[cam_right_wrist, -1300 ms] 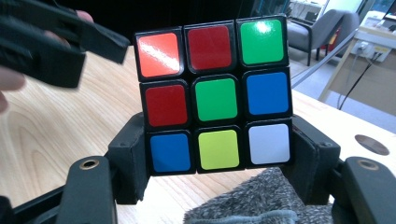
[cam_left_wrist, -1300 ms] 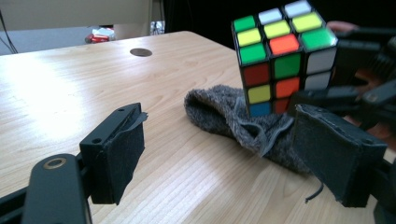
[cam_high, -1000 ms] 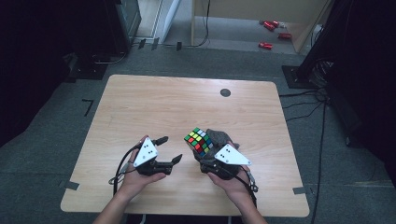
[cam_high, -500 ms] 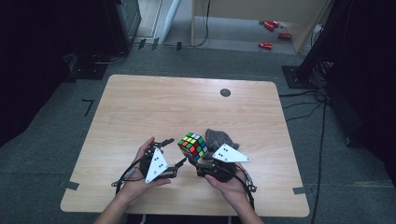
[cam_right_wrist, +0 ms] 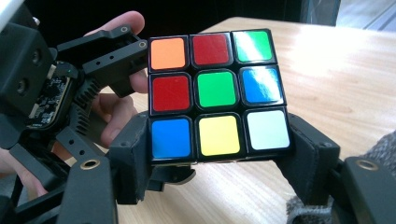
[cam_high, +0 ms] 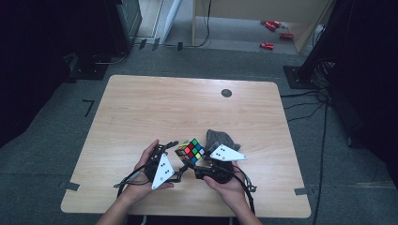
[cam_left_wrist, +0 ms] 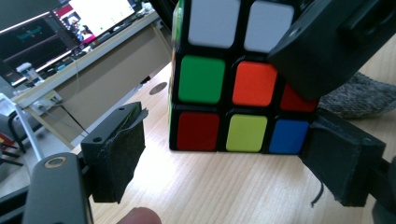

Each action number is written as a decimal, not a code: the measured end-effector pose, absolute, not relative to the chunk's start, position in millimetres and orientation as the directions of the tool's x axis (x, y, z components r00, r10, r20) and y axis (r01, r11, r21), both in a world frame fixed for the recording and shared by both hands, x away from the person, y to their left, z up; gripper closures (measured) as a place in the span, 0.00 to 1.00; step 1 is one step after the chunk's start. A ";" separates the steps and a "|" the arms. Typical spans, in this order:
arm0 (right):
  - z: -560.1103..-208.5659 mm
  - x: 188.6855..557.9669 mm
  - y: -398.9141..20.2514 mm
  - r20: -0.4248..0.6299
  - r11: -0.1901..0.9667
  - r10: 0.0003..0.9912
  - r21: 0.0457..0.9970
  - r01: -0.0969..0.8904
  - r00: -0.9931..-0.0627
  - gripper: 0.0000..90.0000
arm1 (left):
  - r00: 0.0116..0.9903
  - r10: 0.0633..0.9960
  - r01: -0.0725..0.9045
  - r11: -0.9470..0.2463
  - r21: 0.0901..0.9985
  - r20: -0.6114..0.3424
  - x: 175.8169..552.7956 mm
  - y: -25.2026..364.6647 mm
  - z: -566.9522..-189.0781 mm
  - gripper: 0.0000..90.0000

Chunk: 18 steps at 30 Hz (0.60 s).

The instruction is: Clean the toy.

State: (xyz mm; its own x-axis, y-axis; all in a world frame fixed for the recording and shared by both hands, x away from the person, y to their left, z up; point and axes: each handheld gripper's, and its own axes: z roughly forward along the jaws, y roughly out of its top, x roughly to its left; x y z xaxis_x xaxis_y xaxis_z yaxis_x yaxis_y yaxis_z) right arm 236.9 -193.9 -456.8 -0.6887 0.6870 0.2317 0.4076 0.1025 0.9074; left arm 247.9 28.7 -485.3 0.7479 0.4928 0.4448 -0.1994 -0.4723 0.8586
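I have the right tool (cam_right_wrist: 219, 154) clamped on the multicoloured plastic puzzle cube (cam_right_wrist: 217, 93), its two black padded jaws pressing the cube's bottom layer from either side. In the high view the cube (cam_high: 189, 150) sits raised just above the pale wooden counter (cam_high: 141, 112), near its front edge, between my two hands. My left tool (cam_left_wrist: 229, 158) stands with its jaws apart; they have just been opening, and the cube's lower edge lies in front of the gap with neither pad (cam_left_wrist: 116, 158) pressing on it. A grey knitted cloth (cam_high: 220, 138) lies on the counter just behind the right tool, close beside the cube.
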 end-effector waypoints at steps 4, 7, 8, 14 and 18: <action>-457.4 237.7 -193.7 0.272 0.079 0.685 0.894 0.440 -0.676 0.38 | 0.758 0.484 -0.203 -0.462 0.863 0.437 246.5 28.4 -485.3 0.26; -458.2 237.5 -192.2 0.289 0.078 0.674 0.887 0.455 -0.680 0.38 | 0.761 0.481 -0.206 -0.457 0.865 0.435 245.9 27.9 -485.1 0.28; -458.6 237.6 -191.4 0.288 0.079 0.674 0.888 0.454 -0.680 0.38 | 0.758 0.480 -0.212 -0.459 0.863 0.442 245.5 28.2 -485.0 0.28; -460.2 241.6 -194.8 0.378 0.010 0.654 0.862 0.507 -0.655 0.38 | 0.762 0.476 -0.223 -0.445 0.867 0.440 244.3 28.9 -484.0 0.37; -463.7 243.8 -197.1 0.417 -0.024 0.634 0.852 0.522 -0.651 0.37 | 0.772 0.483 -0.202 -0.431 0.879 0.414 244.8 29.5 -482.9 0.38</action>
